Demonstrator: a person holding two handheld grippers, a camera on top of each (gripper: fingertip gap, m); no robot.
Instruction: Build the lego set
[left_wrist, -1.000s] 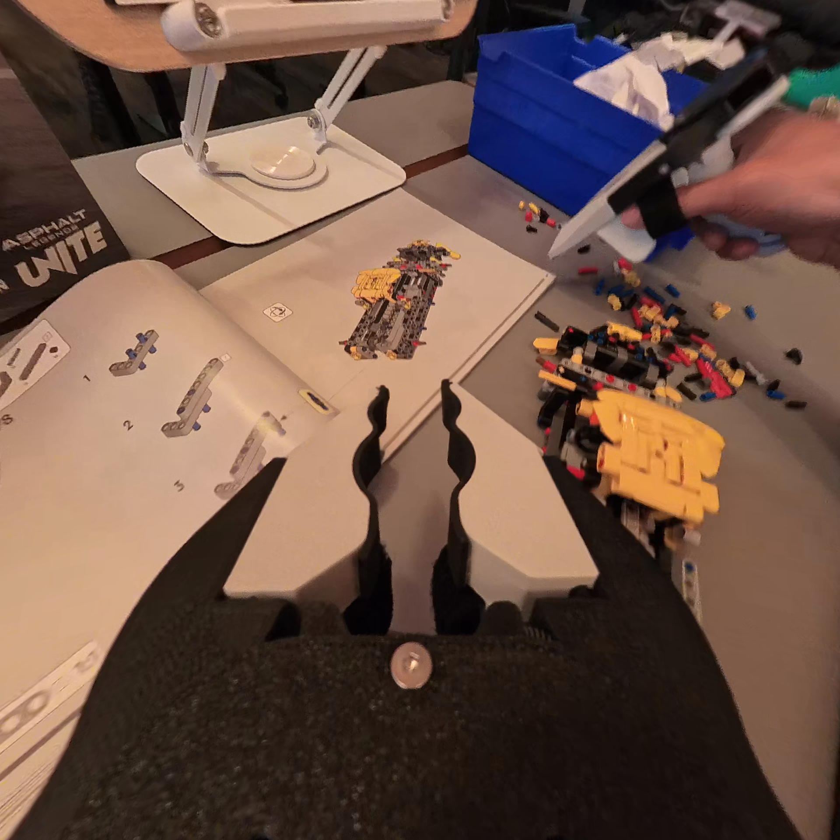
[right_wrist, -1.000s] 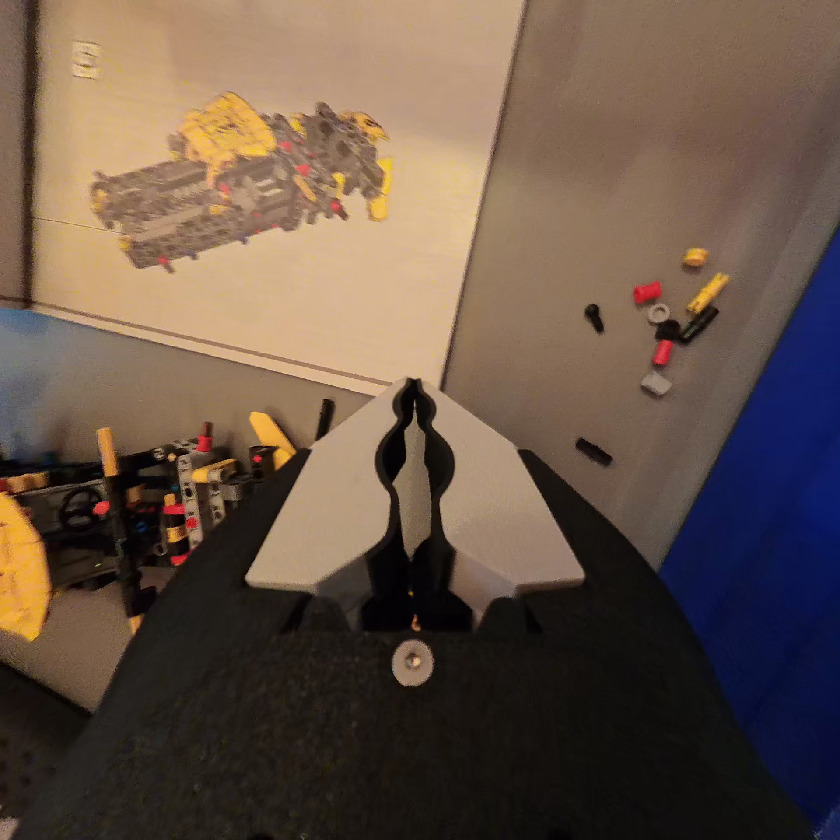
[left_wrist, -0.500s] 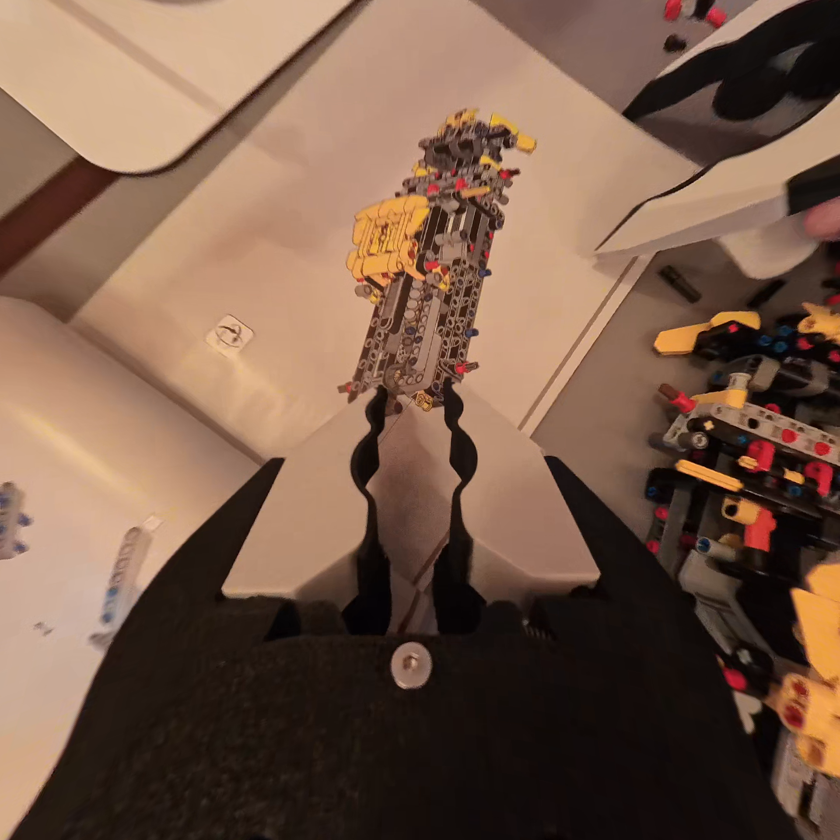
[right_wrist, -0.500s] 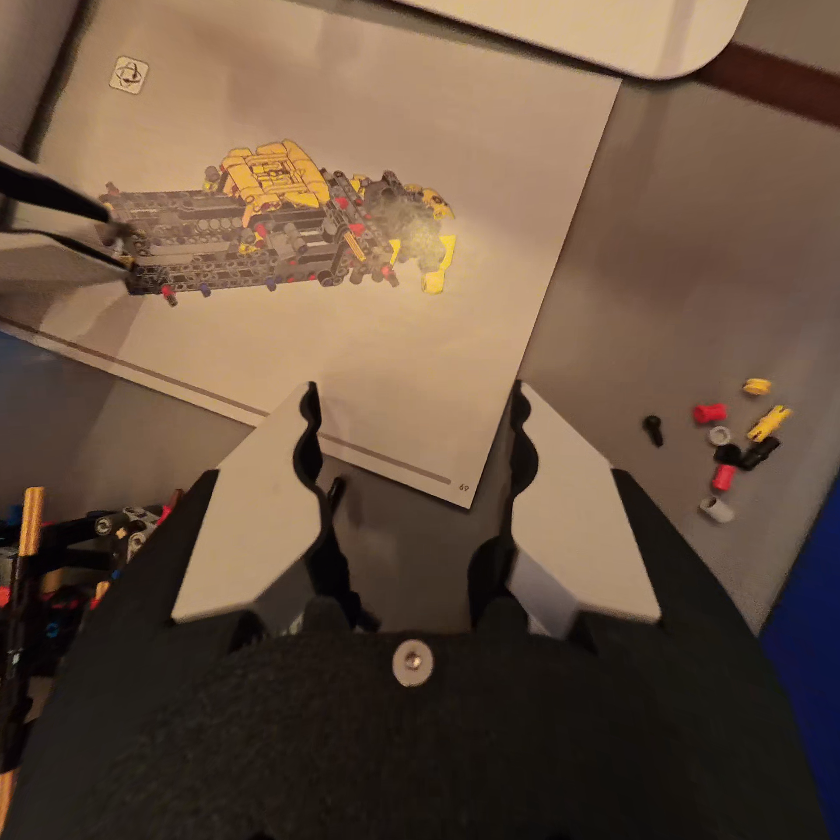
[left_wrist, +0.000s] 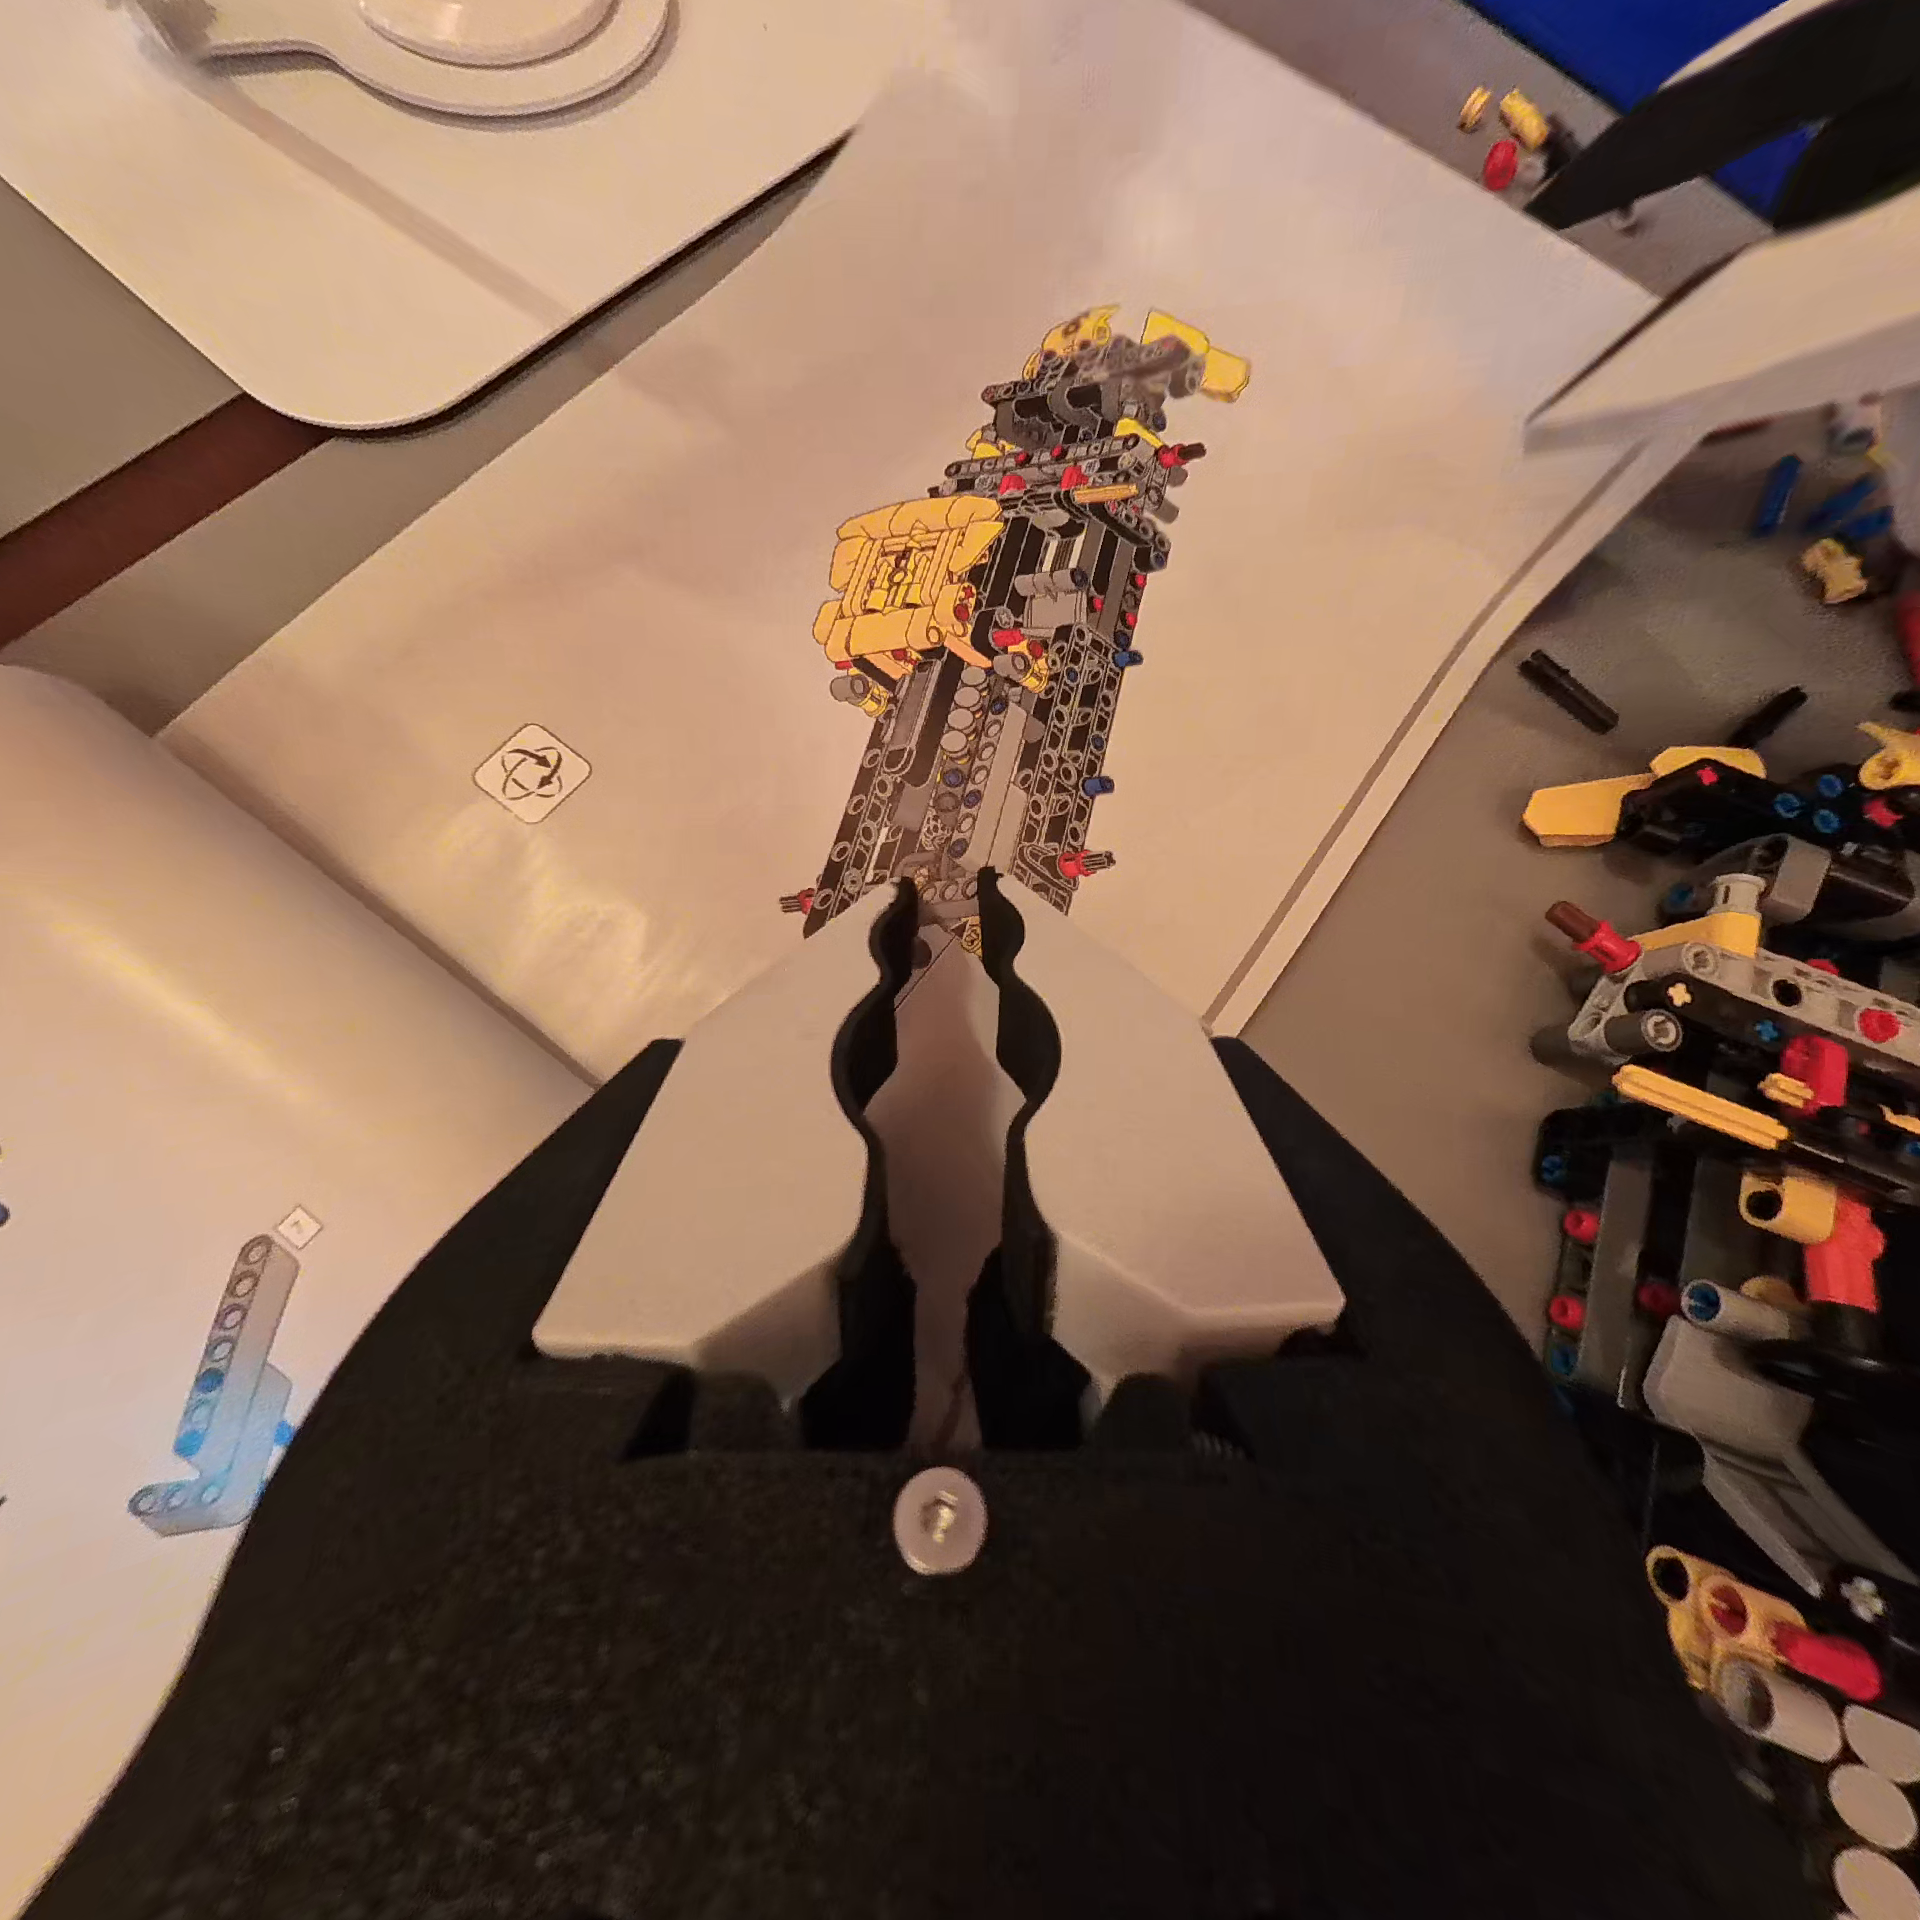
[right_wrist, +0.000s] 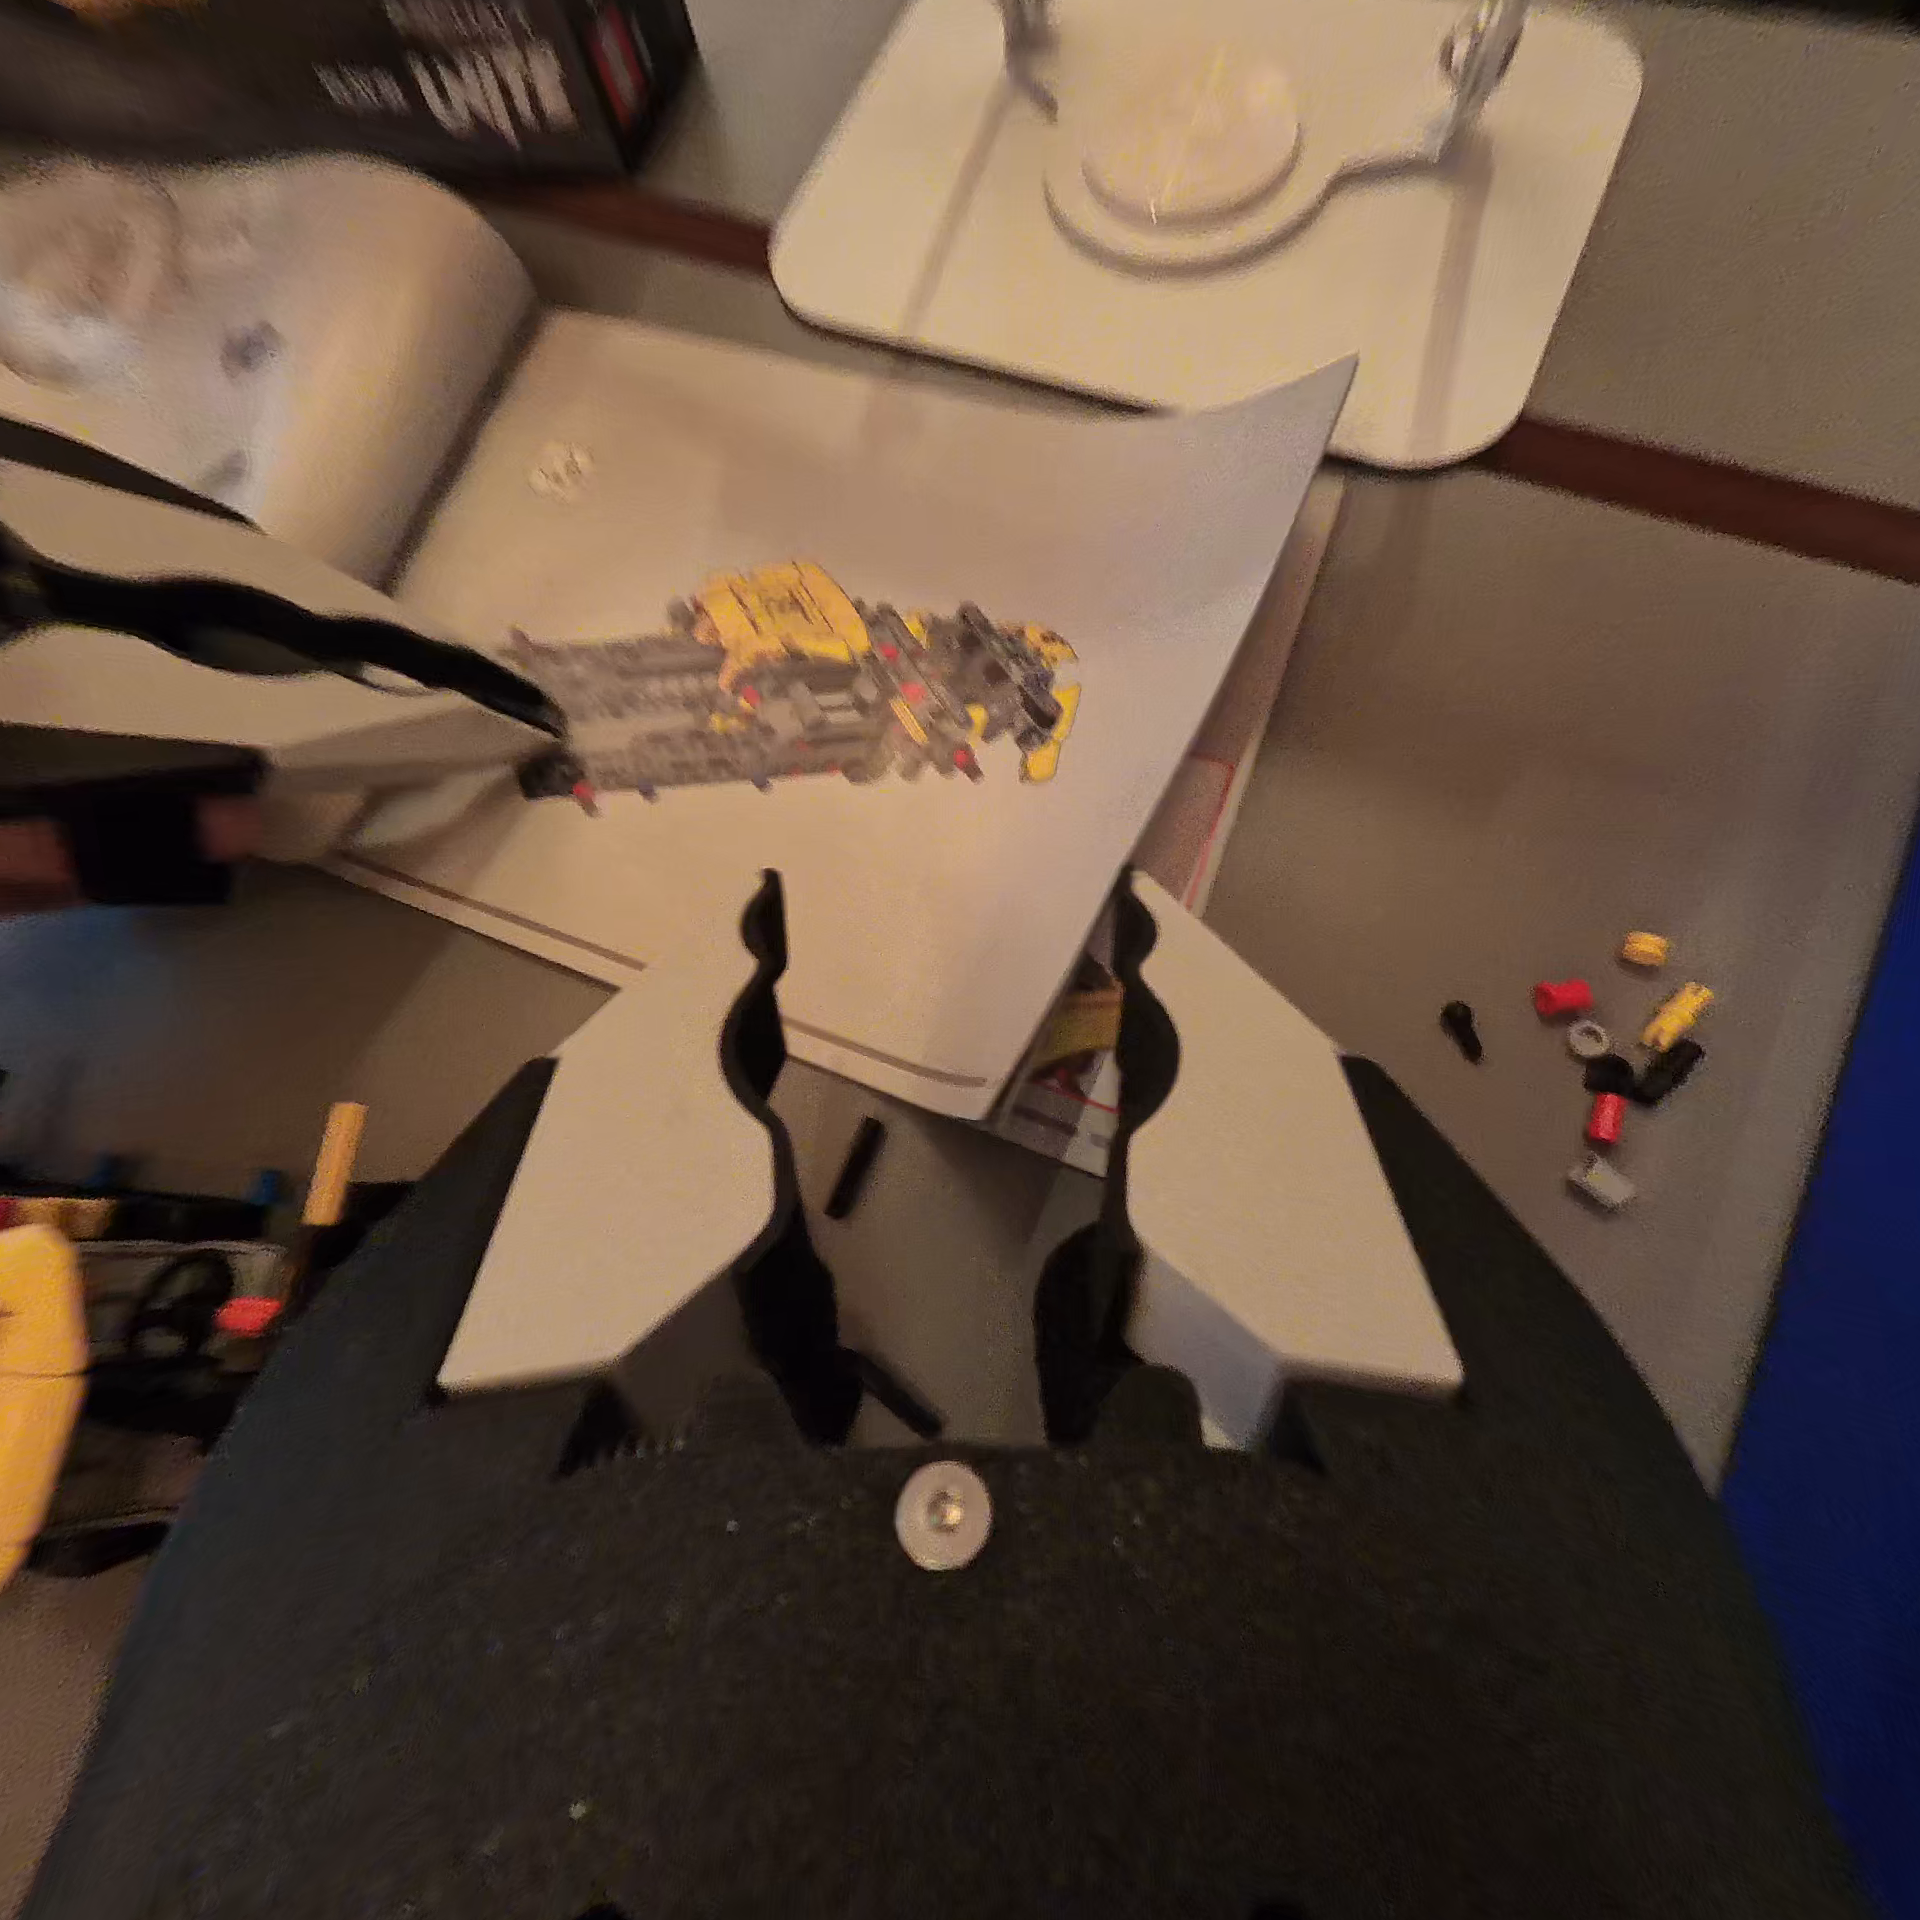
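The lego set looks rigid yet snap-apart; I'd grip its grey beams. My left gripper is slightly parted, my right gripper gapes wide, both empty.

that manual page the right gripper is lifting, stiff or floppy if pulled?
Probably floppy: the page already curls up at its corner, showing the sheet beneath. Glossy sheen suggests it may slip. The open right gripper straddles its edge.
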